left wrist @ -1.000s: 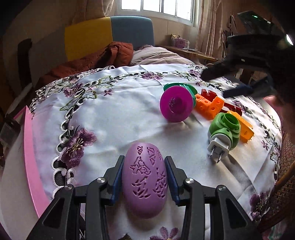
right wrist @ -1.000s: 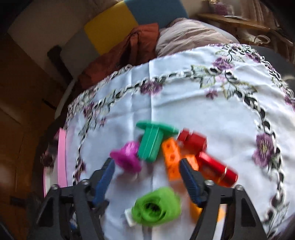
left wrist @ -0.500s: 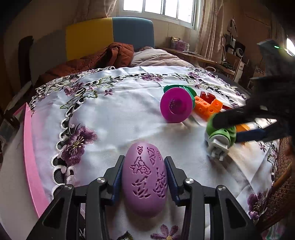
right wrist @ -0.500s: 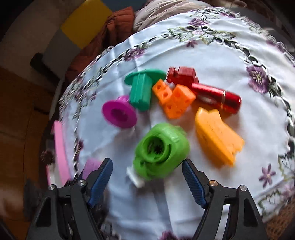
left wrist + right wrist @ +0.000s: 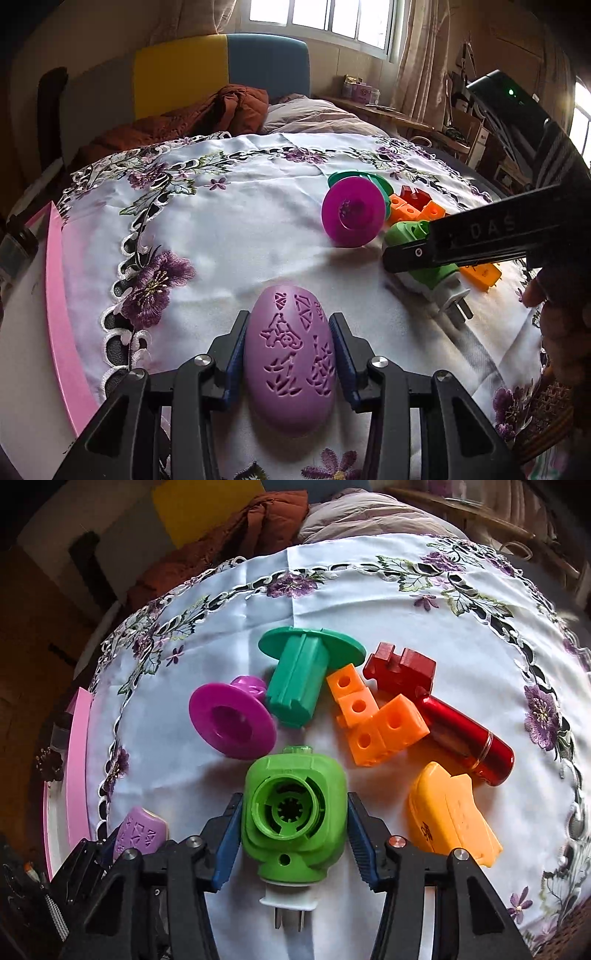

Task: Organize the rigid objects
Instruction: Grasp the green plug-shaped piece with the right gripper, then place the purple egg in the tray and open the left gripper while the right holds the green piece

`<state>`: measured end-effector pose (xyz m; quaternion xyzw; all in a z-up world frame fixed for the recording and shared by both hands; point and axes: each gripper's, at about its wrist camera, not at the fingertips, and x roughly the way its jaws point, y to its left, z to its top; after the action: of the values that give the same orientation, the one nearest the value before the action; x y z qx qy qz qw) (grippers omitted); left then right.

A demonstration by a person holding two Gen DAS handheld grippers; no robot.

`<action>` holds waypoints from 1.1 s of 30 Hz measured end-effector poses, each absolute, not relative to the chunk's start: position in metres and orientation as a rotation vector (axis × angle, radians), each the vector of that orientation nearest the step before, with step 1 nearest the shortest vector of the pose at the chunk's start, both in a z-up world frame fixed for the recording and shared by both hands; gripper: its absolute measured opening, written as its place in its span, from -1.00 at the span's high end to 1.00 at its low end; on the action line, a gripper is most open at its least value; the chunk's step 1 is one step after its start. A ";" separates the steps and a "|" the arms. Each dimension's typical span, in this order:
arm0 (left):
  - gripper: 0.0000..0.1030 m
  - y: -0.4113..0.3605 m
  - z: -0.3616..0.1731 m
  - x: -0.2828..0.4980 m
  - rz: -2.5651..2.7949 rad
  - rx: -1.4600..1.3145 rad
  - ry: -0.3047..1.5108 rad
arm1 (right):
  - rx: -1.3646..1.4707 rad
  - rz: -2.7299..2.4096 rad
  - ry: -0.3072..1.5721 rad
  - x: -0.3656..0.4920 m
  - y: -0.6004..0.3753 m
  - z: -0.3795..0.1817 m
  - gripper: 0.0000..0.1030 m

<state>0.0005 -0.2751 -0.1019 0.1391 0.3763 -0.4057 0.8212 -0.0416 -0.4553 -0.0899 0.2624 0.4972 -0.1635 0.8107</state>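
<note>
Left wrist view: the left tongs (image 5: 289, 354) are clamping a purple oval piece (image 5: 290, 360) with cut-out patterns, both blue pads pressing on its sides, low over the white embroidered tablecloth (image 5: 236, 236) that is covering the table. Farther right, a magenta flanged spool (image 5: 352, 216) is lying beside orange cubes (image 5: 410, 210). The right tongs (image 5: 417, 254) are reaching in from the right edge over a green plug adapter (image 5: 432, 273), whose white pronged end is pointing toward the camera.

Right wrist view: the right tongs (image 5: 294, 830) have just been closing, and the green plug adapter (image 5: 294, 812) is sitting between the blue pads, which are touching or nearly touching its sides; contact cannot be told for certain. Beyond it are lying the magenta flanged spool (image 5: 232, 722), a teal flanged peg (image 5: 299, 675), the orange cubes (image 5: 373, 720), a dark red block (image 5: 400, 668), a red cylinder (image 5: 465, 734) and a yellow-orange wedge (image 5: 450, 812). The purple oval piece (image 5: 138, 830) is showing at lower left.
</note>
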 end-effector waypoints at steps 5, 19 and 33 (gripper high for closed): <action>0.19 -0.273 -0.100 0.004 -0.874 0.273 0.824 | 0.493 -0.357 1.088 -0.038 -0.448 -0.091 -0.05; 0.18 -0.243 -0.070 0.009 -0.915 0.076 0.922 | 0.413 -0.363 1.087 -0.036 -0.442 -0.090 -0.05; 0.18 -0.162 -0.029 0.045 -0.710 -0.053 0.877 | 0.390 -0.368 1.081 -0.037 -0.440 -0.090 -0.05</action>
<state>0.0450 -0.1617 -0.0286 -0.0253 0.4157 -0.3363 0.8447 -0.0368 -0.4400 -0.0901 0.1834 0.5085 -0.1731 0.8233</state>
